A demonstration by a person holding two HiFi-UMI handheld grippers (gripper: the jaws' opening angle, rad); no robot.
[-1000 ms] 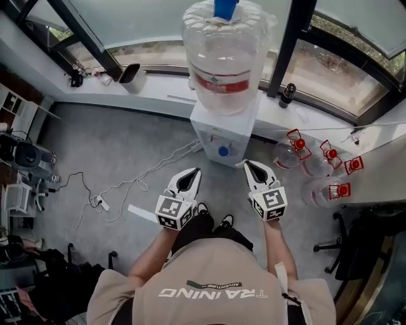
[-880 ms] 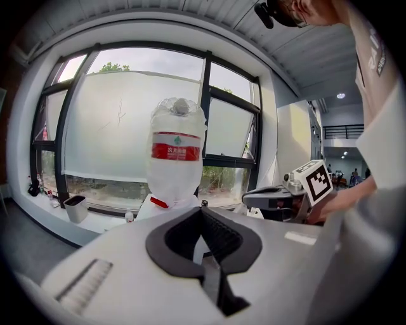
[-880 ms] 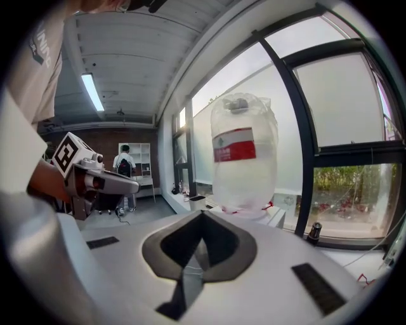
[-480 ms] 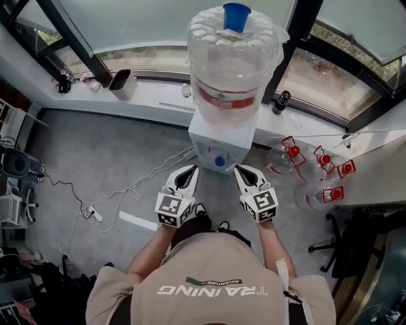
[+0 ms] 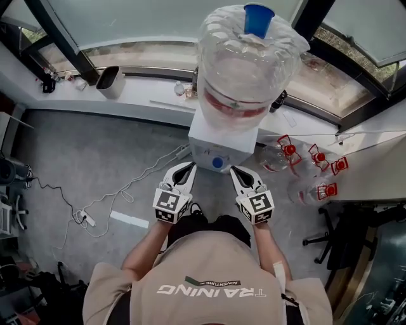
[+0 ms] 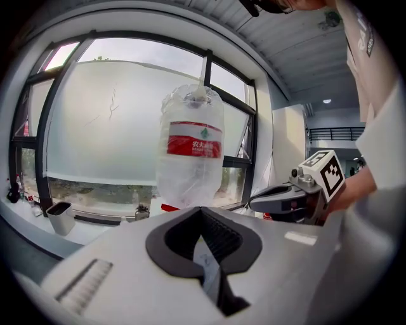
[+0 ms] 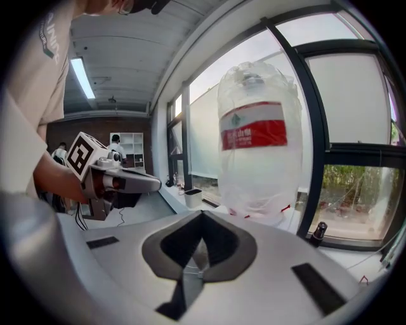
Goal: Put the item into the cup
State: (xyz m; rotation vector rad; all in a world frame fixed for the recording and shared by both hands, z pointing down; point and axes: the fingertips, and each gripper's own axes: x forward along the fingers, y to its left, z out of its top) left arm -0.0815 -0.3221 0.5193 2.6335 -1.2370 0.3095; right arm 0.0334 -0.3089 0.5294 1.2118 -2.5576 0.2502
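A white water dispenser [image 5: 219, 149] carries a big clear bottle [image 5: 244, 70] with a red label, also seen as the bottle [image 6: 190, 159] and the bottle [image 7: 257, 152]. A small blue cup-shaped thing [image 5: 258, 19] stands on top of the bottle. My left gripper [image 5: 186, 167] and right gripper [image 5: 235, 171] are held side by side just in front of the dispenser's blue tap [image 5: 217, 162]. Both are shut with nothing visible between the jaws. The left gripper [image 6: 202, 213] sees the right gripper [image 6: 255, 202] beside it. The right gripper [image 7: 202, 219] sees the left gripper [image 7: 156, 185].
Several empty water bottles [image 5: 311, 166] with red caps lie on the floor at the right. A window ledge [image 5: 146, 95] behind the dispenser holds a grey bin [image 5: 109, 80] and a dark small bottle [image 5: 277, 99]. A cable and power strip [image 5: 85, 219] lie at the left, a chair base [image 5: 327, 236] at the right.
The person has stepped closer to the dispenser. Both grippers have come nearer to its front and stayed shut.
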